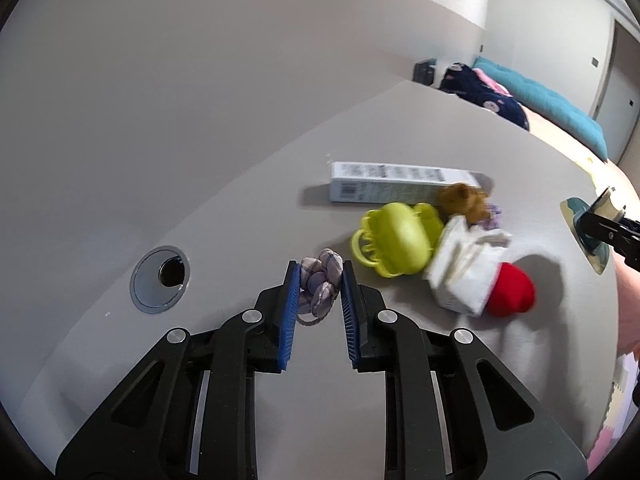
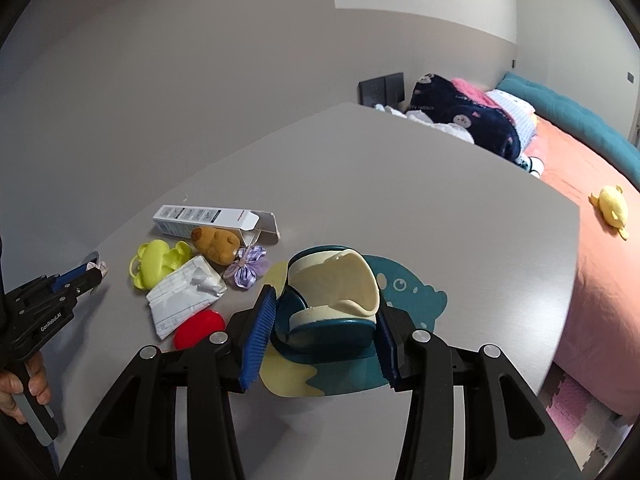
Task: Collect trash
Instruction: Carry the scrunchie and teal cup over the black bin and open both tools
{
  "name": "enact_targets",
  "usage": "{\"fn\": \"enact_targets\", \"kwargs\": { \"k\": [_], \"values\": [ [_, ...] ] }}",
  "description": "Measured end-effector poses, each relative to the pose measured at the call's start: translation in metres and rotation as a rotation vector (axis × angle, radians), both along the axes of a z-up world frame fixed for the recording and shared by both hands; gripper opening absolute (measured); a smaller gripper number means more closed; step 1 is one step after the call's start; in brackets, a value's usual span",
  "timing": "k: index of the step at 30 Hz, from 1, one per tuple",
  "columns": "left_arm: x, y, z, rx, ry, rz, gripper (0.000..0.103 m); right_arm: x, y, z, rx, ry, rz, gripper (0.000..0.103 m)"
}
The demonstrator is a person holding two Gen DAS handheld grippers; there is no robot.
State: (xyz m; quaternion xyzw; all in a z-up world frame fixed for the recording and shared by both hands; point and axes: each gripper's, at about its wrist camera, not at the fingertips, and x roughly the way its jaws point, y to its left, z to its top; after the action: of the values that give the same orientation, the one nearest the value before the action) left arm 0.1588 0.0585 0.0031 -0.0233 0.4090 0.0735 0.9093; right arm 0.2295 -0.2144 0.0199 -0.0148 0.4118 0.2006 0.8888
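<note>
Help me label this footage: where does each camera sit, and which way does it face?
Left wrist: on the left gripper, looking down along its fingers at the plaid fabric scrunchie it holds above the grey table.
Right wrist: on the right gripper, looking down at the teal-and-cream cup it holds; a hand shows at left.
Shared: white box, green toy, red piece.

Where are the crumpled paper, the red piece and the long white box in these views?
crumpled paper [image 2: 182, 300]: right wrist view, middle of its creased lined face.
red piece [image 2: 199, 328]: right wrist view, centre of its glossy top.
long white box [image 1: 384, 188]: left wrist view, middle of its printed side.
</note>
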Motion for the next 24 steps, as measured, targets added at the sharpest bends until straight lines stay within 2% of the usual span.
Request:
{"fn": "enact_targets", "kwargs": {
  "k": [12,24],
  "values": [
    [-0.008,-0.066,0.026,-0.003,-0.041,-0.090,0.020,-0.029,-0.063,0.031,0.042,-0.060,-0.065,0.048],
    [-0.002,-0.162,0.037,0.000,-0.044,-0.244,0.020,-0.050,-0.155,0.048,0.073,-0.096,-0.195,0.048]
  ]
}}
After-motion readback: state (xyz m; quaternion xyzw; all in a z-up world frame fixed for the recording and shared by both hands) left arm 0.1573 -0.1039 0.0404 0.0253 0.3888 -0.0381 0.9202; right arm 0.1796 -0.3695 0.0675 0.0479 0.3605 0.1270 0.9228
